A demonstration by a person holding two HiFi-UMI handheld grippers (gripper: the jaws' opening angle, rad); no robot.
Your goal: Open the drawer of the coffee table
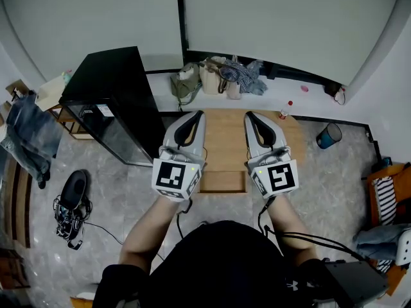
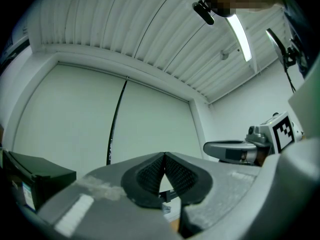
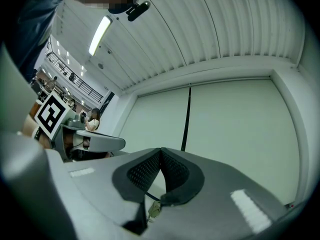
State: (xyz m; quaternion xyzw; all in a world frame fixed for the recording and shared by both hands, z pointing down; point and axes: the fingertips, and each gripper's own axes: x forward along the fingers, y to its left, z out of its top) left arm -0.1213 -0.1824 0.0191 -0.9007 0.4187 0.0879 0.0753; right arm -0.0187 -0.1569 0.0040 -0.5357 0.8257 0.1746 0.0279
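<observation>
Jaws on our left gripper (image 2: 164, 155) are pressed together at the tips, and nothing sits between them. Only a small gap shows lower down, where the dark ribbed pads (image 2: 182, 176) curve apart. Our right gripper (image 3: 160, 150) is the same, closed tip to tip and empty. We hold both side by side, apart from each other, pointing away from us and tilted slightly up toward the pale wall (image 1: 270, 24).

In the head view they hang above the coffee table (image 1: 292, 149), one over the left part of its wooden worktop (image 1: 225, 136) and one over the right. The drawer (image 1: 222, 181) shows at the near edge, between the two grippers, as a wooden block that stands out a little from the table's front. Neither gripper's jaws are on it.

Left of the table stands a black cabinet (image 1: 112, 95). Beyond the far edge, bags (image 1: 212, 76) lie against the wall, and a red-capped bottle (image 1: 285, 111) stands near the far right corner. A blue bin (image 1: 329, 135) sits on the floor (image 1: 128, 197) to the right, well apart from the table.
</observation>
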